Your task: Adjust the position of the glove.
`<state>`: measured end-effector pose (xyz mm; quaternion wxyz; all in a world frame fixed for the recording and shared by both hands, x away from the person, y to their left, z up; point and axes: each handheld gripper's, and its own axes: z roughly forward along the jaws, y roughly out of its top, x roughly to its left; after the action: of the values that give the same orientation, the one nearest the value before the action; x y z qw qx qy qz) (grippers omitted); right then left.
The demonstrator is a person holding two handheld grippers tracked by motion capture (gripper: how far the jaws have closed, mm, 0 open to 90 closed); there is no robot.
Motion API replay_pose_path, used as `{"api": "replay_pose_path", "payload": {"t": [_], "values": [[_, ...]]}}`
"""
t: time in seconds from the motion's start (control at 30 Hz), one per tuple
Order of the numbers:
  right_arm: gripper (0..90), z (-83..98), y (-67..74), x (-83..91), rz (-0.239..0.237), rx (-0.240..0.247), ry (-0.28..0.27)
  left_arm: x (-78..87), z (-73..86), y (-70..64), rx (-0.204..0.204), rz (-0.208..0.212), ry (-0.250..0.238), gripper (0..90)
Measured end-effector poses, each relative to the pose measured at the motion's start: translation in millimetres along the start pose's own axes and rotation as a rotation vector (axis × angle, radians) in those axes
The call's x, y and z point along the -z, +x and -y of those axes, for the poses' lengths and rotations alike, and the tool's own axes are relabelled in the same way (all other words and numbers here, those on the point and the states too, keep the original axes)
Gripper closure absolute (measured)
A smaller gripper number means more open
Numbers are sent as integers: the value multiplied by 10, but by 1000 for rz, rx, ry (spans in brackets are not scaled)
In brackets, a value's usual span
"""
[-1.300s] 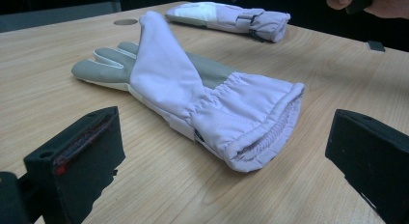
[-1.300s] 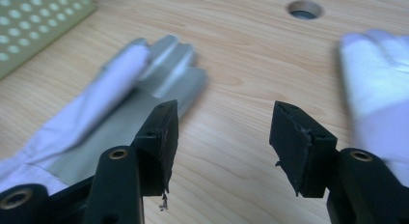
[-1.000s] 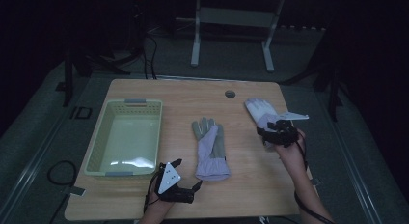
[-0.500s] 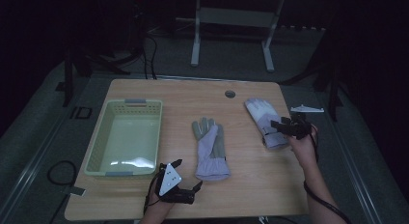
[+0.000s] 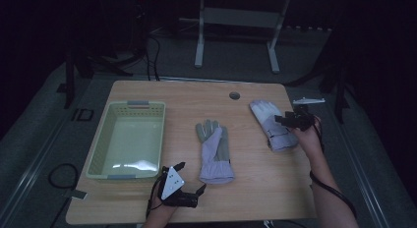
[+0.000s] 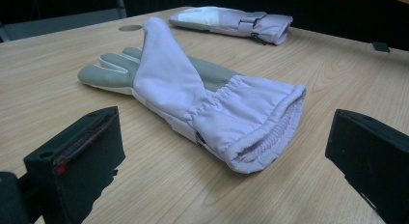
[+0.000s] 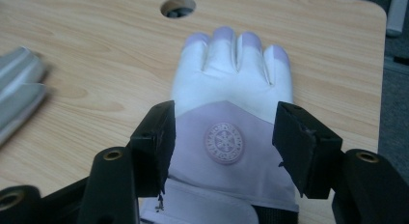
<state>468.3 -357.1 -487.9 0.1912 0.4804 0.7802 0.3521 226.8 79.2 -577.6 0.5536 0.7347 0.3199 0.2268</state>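
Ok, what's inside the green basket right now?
The green basket looks empty in the high view: bare pale floor with a glare patch. Its near wall hides the strip of floor right behind it.

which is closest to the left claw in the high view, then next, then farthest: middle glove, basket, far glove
1. middle glove, just right of the left claw; basket, just up-left, is too close to call.
2. far glove, across the table under the right claw.

Left gripper (image 5: pixel 189 181) open; right gripper (image 5: pixel 281 119) (forearm outstretched) open.
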Motion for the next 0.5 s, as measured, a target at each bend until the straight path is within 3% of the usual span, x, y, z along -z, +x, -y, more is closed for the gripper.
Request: {"api": "replay_pose_path", "payload": {"t": [0.27, 0.33, 0.43, 0.5], "values": [[395, 42, -66, -192, -19, -17, 45, -1, 1, 2, 3, 2, -2, 0], [405, 93, -99, -263, -33, -45, 61, 0, 0, 4, 3, 4, -1, 1], [451, 153, -114, -339, -12, -32, 85, 0, 0, 3, 2, 3, -1, 1], [459, 184, -129, -390, -29, -34, 99, 0, 0, 3, 3, 4, -1, 1]]}}
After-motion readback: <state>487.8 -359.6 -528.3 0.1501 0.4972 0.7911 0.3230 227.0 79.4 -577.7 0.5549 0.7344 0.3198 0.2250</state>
